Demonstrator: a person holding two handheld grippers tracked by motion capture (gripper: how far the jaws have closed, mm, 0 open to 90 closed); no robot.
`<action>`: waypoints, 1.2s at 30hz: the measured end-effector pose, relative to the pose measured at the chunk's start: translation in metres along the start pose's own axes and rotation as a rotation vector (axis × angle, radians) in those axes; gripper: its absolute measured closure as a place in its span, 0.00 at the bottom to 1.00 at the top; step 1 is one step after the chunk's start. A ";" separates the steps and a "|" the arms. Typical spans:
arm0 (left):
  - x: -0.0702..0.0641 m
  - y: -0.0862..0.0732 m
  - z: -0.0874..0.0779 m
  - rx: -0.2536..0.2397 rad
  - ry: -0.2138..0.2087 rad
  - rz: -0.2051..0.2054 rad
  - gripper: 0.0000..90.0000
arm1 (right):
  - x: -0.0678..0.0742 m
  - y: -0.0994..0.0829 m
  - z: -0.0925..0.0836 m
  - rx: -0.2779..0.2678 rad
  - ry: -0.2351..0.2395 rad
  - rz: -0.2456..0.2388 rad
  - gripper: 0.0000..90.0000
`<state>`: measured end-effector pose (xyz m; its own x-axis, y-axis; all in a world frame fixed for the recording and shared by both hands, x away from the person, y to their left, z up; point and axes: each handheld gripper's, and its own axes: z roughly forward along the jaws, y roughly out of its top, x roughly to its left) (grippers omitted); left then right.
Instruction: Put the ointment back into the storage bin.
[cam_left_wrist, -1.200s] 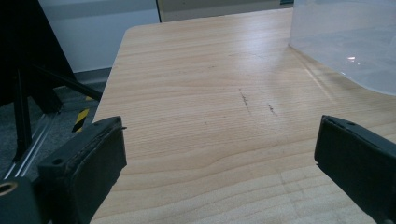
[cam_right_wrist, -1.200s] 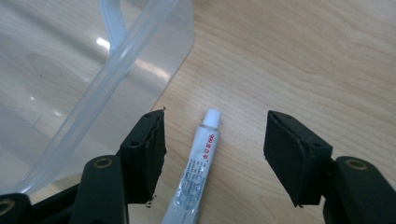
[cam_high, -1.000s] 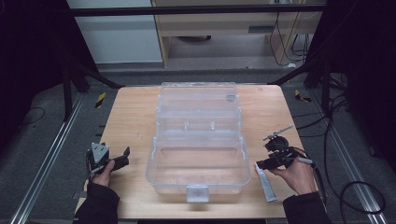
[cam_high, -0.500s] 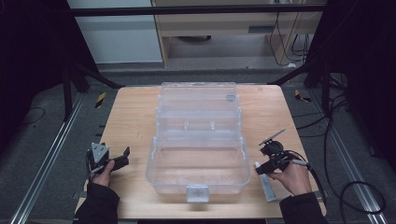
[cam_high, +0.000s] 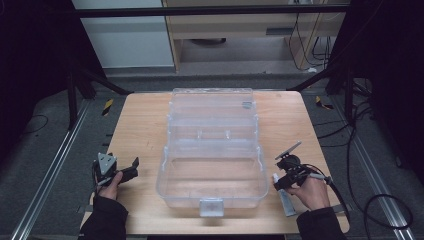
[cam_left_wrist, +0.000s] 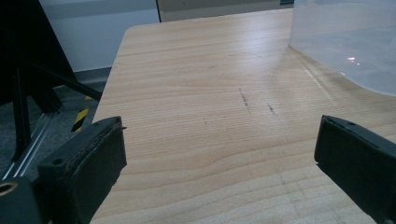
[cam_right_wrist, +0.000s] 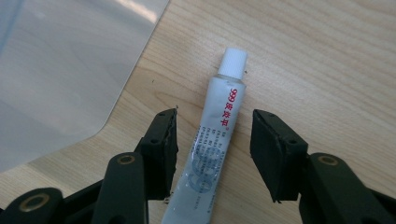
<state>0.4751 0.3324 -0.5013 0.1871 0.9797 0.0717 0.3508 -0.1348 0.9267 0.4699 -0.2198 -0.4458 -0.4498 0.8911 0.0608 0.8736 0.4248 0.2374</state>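
High view: an open clear box (cam_high: 212, 155) sits mid-counter (cam_high: 145, 125). The left gripper (cam_high: 131, 167) rests near its left side, the right gripper (cam_high: 281, 179) over a tube (cam_high: 286, 201) just right of the box.

Left gripper view: jaws spread wide, nothing held, bare counter (cam_left_wrist: 210, 93) between them.

Right gripper view: jaws partly open, straddling the tube (cam_right_wrist: 212, 140) without gripping it. This looks like the reach before a pick; next, lower, close on the tube, perhaps move it into the box (cam_right_wrist: 60, 70).
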 end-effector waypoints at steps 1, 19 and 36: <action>0.000 0.000 0.000 0.000 0.000 0.000 0.02 | 0.000 0.000 0.000 0.000 0.000 0.000 0.58; 0.000 0.000 0.000 0.000 -0.001 -0.001 0.02 | 0.000 0.002 0.018 0.054 -0.015 0.004 0.69; 0.000 0.000 0.000 0.001 0.000 0.000 0.02 | 0.002 0.004 0.020 0.074 -0.017 0.038 0.77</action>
<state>0.4752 0.3324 -0.5012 0.1875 0.9796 0.0717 0.3513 -0.1351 0.9265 0.4760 -0.2132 -0.4643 -0.4130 0.9092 0.0522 0.9018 0.4003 0.1628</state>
